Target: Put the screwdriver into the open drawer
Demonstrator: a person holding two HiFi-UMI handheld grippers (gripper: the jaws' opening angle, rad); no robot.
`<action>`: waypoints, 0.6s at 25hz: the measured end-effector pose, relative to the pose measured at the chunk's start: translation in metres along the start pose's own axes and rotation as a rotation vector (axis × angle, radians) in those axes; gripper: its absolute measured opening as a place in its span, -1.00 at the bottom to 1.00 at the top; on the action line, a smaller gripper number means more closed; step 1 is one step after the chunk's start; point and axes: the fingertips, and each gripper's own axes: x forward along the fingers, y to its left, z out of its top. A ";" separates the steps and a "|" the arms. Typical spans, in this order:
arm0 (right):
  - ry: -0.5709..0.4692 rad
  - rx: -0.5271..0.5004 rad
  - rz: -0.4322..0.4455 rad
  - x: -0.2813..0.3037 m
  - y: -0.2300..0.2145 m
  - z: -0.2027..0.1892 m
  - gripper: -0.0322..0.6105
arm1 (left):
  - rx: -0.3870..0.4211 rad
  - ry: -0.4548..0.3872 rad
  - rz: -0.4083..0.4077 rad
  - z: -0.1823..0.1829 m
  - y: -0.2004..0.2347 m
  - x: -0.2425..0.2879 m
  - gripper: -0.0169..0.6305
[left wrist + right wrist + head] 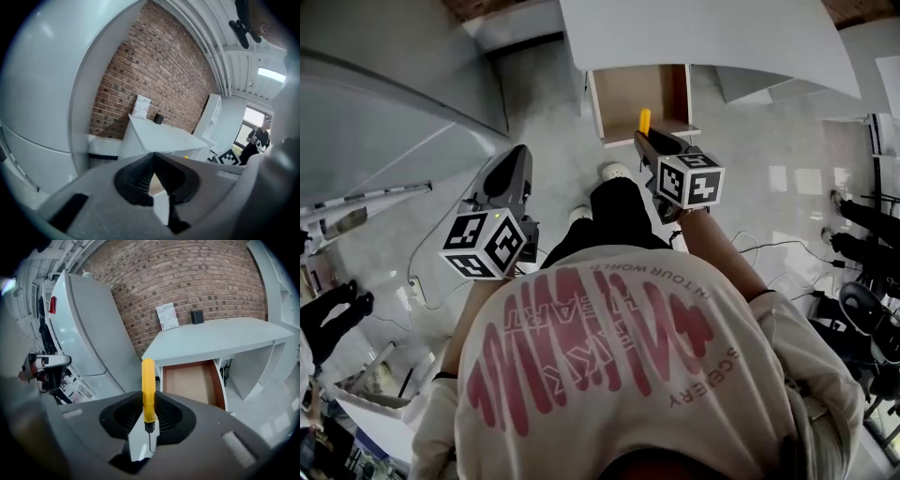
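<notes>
Between jaws of the right tool [149,399], yellow screwdriver [148,380], handle toward drawer [190,383]

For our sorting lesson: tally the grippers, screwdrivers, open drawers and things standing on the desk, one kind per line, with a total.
Grippers: 2 (left gripper, right gripper)
Screwdriver: 1, yellow-handled, in the right gripper's jaws
Open drawer: 1
Things on the desk: 2 (patterned card, small black object)
Total: 6
</notes>
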 end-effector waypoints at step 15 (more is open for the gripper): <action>0.261 -0.375 0.115 0.103 -0.109 0.005 -0.61 | -0.271 -0.062 0.320 0.010 0.020 0.074 -0.94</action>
